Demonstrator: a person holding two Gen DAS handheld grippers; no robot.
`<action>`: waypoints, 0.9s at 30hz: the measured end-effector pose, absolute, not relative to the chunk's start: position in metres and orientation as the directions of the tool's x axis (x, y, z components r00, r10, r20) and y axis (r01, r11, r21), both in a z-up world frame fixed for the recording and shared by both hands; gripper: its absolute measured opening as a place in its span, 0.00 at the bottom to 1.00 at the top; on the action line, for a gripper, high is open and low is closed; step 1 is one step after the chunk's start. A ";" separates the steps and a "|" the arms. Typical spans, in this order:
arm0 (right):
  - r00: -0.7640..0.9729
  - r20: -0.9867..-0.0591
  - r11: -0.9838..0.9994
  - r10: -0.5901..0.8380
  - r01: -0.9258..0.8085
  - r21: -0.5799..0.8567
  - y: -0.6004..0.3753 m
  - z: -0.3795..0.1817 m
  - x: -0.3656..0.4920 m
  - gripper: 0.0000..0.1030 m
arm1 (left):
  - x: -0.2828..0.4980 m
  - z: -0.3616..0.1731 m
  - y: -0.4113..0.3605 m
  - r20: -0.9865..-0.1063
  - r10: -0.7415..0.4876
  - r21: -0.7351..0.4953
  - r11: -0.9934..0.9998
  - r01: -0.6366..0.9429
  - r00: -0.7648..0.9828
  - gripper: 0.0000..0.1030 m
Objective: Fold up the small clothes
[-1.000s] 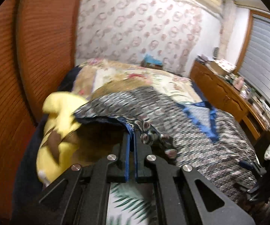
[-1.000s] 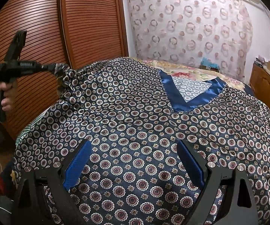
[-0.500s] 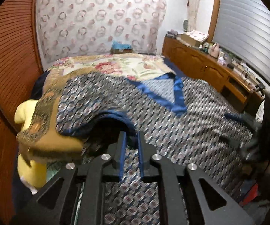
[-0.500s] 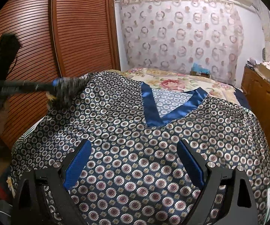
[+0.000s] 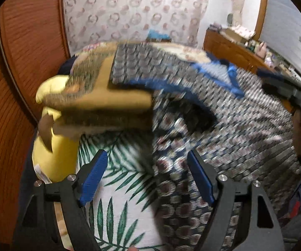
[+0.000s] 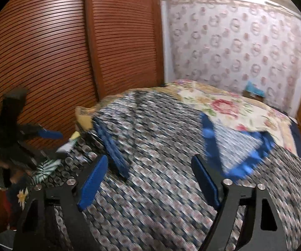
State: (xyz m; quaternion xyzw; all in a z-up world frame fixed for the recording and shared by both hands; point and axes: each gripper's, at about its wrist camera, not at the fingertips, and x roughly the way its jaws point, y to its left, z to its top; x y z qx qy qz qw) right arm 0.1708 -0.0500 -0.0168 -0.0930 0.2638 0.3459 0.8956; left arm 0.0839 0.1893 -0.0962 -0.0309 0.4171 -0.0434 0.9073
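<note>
One garment lay across the bed: a patterned top (image 6: 163, 188) of shiny, silky cloth, dark blue with rows of small round medallions, trimmed by a plain blue V-shaped neckband (image 6: 234, 146) at right of centre in the right wrist view. It filled the lower middle and right of both frames, blurred in each. One sleeve, edged in the same blue, was folded in over the body at centre left of the right wrist view.

Two grippers were in play, each with two black fingers faced with blue pads. The left gripper (image 5: 146, 177) stood at the bottom of its own view with its jaws spread wide; they had just been opening, and nothing was pinched between them, the garment's edge and a white sheet printed with green palm fronds (image 5: 117, 198) lying beneath. The right gripper (image 6: 150, 179) was also wide, its jaws having just narrowed a little, over the cloth without gripping it.

One mustard-brown cushion (image 5: 100, 96) sat on one soft yellow plush shape (image 5: 54, 154) at left. Ribbed brown wooden doors (image 6: 66, 52) filled the upper left.
</note>
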 end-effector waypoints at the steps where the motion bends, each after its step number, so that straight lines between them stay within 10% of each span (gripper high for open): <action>1: 0.603 -0.538 0.725 0.589 -0.688 0.022 -0.042 -0.017 0.175 0.71 | 0.086 -0.105 0.192 -0.766 -0.100 -0.096 0.995 0.042 0.635 0.77; 16: 0.447 -0.615 0.566 0.649 -0.825 -0.001 0.049 -0.048 0.244 0.35 | 0.090 -0.127 0.194 -0.781 -0.041 -0.034 0.999 0.024 0.623 0.88; 23: 0.425 -0.673 0.546 0.605 -0.837 -0.037 0.080 -0.058 0.263 0.35 | 0.091 -0.128 0.196 -0.778 -0.031 -0.031 0.999 0.010 0.628 0.91; 27: 0.445 -0.671 0.543 0.593 -0.836 -0.075 0.092 -0.053 0.262 0.07 | 0.093 -0.128 0.194 -0.777 -0.031 -0.031 0.999 0.010 0.628 0.91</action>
